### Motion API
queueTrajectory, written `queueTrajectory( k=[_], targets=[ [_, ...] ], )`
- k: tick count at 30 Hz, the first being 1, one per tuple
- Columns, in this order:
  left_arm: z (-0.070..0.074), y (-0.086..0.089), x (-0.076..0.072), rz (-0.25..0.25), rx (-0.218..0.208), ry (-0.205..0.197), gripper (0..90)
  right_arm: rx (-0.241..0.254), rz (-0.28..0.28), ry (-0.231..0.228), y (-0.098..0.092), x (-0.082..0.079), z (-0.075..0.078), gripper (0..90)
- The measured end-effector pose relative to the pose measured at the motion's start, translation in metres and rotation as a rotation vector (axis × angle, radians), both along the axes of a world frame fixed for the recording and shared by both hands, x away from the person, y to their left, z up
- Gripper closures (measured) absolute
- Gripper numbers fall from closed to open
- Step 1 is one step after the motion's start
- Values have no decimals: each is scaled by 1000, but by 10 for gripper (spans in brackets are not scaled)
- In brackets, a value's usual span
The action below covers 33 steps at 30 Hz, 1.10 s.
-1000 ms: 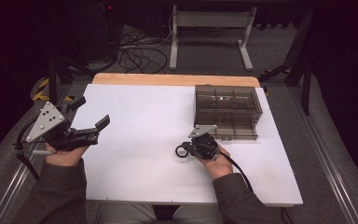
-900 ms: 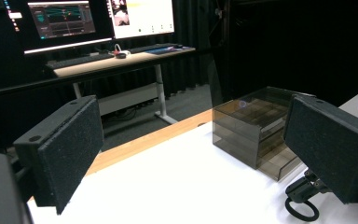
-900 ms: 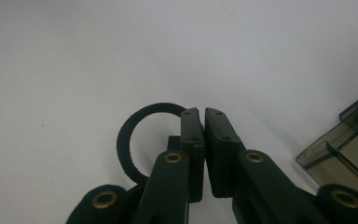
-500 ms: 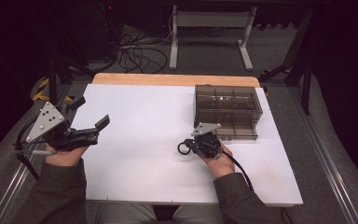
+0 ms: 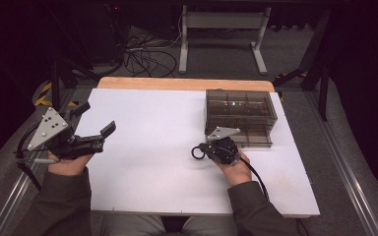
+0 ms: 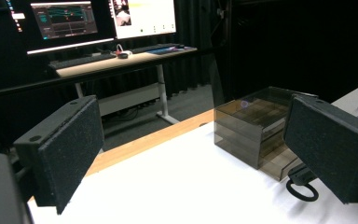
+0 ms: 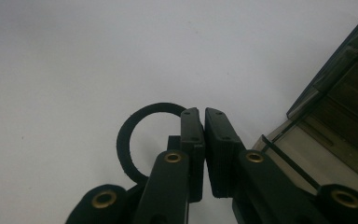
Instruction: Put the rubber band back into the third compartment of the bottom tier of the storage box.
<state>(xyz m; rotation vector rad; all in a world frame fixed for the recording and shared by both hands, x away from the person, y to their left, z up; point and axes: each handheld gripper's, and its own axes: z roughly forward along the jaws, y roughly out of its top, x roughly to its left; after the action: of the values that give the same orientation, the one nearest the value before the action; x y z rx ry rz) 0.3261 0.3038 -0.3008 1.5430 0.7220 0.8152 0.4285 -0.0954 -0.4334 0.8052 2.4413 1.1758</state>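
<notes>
Over on the right half of the white table (image 5: 147,147) sits the smoky clear drawer box (image 5: 240,115), its stacked trays showing through the walls, and the bottom drawer stands pulled out a little toward the person. Beyond the far wooden edge there is a tangle of cables (image 5: 145,56) on the floor and a metal stand (image 5: 221,29); the left gripper view also catches a desk with lit monitors (image 6: 102,18) in the dark room behind. Nothing lies on the table between the 2 grippers.

Now the jaws. The right gripper (image 7: 204,122) has its 2 black jaws brought right together, just a hairline between the pads, and nothing pinched there. The black ring (image 7: 137,140) is part of the picture here: it sits just left of the closed jaws, low over the table sheet, and whether it hangs on the gripper or rests on the table I cannot tell. In the high view that ring (image 5: 198,152) shows just in front of the drawer box, off its near left corner.

The left gripper (image 5: 92,132) has its jaws spread wide, holding nothing, at the table's left edge, well apart from the box.

Right hand (image 5: 237,169) low, gripper aimed left beside the open drawer. Left hand (image 5: 69,161) holds its gripper level, pointing across toward the box.
</notes>
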Motion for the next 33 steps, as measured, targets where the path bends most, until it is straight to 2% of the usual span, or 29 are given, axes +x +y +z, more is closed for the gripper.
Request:
queueTrajectory(
  k=[20,33],
  targets=[
    [-1,0,0,2,-2,5,58,44,-66,3,-20,6,1,866],
    [-1,-1,1,-8,8,10,58,72,-143,7,-34,10,1,866]
  ],
)
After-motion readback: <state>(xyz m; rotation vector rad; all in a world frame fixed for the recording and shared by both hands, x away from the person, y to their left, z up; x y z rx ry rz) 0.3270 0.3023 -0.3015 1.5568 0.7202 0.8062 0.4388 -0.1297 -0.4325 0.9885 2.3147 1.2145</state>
